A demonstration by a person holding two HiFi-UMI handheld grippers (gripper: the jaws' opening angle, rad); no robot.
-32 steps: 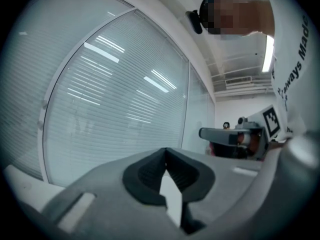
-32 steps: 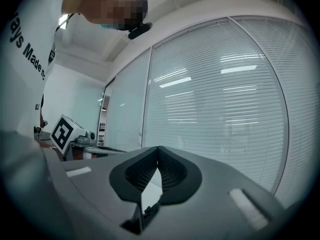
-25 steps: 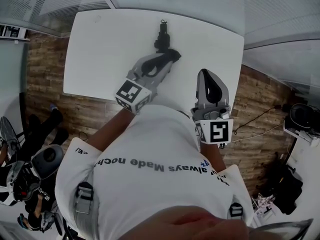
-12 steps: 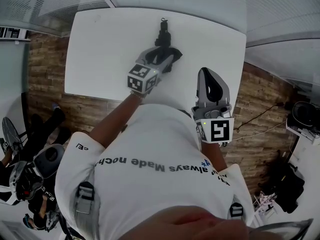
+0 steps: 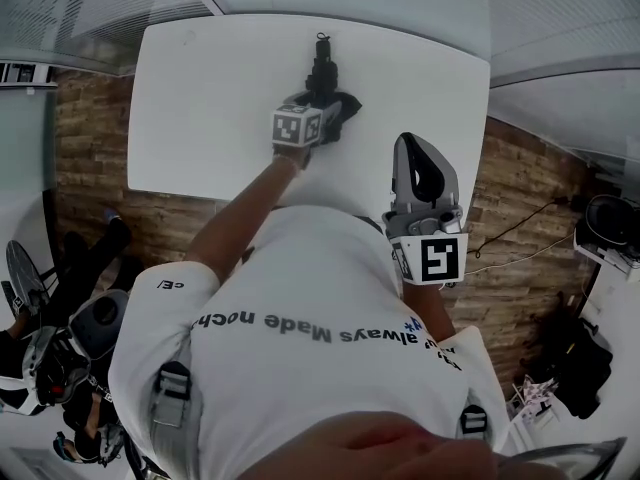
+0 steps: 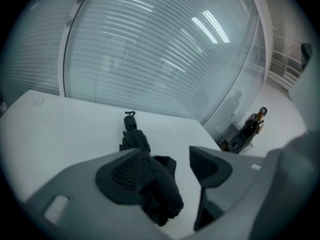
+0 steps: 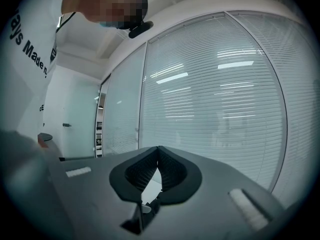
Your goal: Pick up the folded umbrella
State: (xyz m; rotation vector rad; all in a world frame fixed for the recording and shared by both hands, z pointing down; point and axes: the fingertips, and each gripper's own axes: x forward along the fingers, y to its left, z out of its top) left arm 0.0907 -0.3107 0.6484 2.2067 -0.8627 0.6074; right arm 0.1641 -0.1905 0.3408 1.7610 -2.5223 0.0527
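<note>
A black folded umbrella (image 5: 323,71) lies on the white table (image 5: 200,98), its handle and strap at the far end. My left gripper (image 5: 325,108) has come down over its near end. In the left gripper view the umbrella (image 6: 134,139) runs away from me, and its bunched near end sits between the jaws of the left gripper (image 6: 167,166). The jaws are opening; the left pad (image 6: 122,176) lies against the fabric, while the right pad (image 6: 210,166) stands clear of it. My right gripper (image 5: 412,148) hovers at the table's near edge, shut on nothing (image 7: 158,156).
The table's near edge runs just in front of the person's body. A wood-pattern floor (image 5: 85,168) lies on both sides, with dark gear at the left and cables (image 5: 520,238) at the right. Glass walls with blinds (image 6: 165,59) stand behind the table.
My left gripper has moved away from the body and down onto the umbrella's near end, rolling as it went, and its jaws have spread. The right gripper has stayed put.
</note>
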